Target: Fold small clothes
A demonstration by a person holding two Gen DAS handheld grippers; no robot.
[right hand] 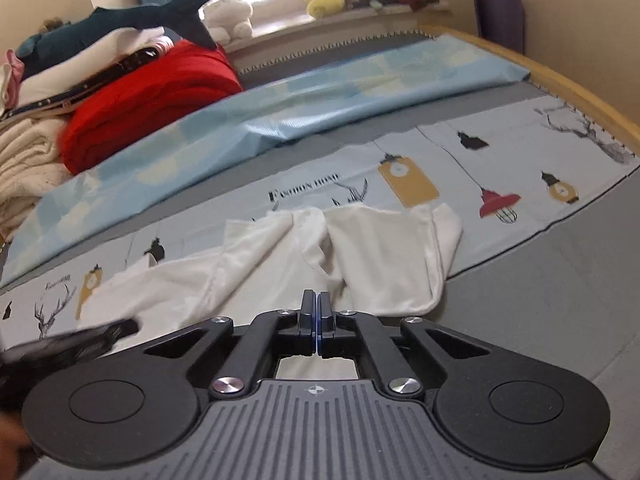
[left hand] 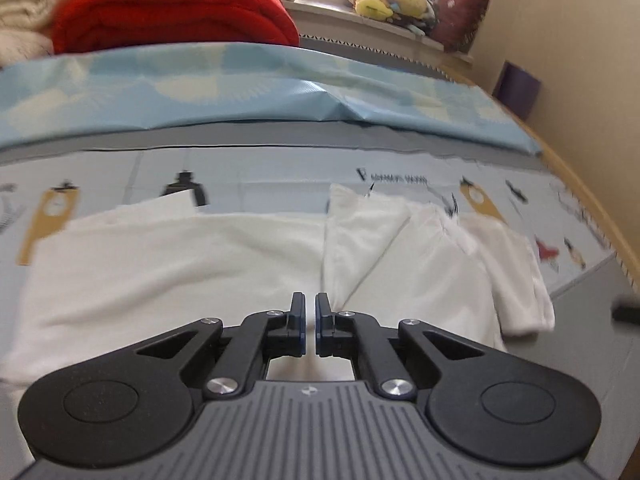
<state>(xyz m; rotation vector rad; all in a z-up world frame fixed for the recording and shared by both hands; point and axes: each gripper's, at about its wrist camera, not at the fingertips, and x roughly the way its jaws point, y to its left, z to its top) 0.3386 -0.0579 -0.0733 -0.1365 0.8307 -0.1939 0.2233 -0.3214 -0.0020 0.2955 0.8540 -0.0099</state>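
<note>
A white garment (left hand: 200,264) lies spread on a printed cloth (left hand: 256,172) over a grey bed surface, its right part folded into overlapping layers (left hand: 420,248). My left gripper (left hand: 310,300) hovers over its near middle, fingers almost together with a narrow gap, holding nothing I can see. In the right wrist view the same garment (right hand: 376,248) lies ahead, rumpled, with a sleeve (right hand: 444,220) at the right. My right gripper (right hand: 317,298) is shut above its near edge; whether it pinches cloth is not visible. The left gripper shows blurred at the left (right hand: 80,340).
A light blue patterned sheet (left hand: 280,84) lies behind the printed cloth. A red blanket (left hand: 172,12) and white folded blankets (left hand: 20,12) are stacked at the back left. Plush toys (left hand: 392,0) sit on the windowsill. A wooden bed edge (left hand: 592,196) runs along the right.
</note>
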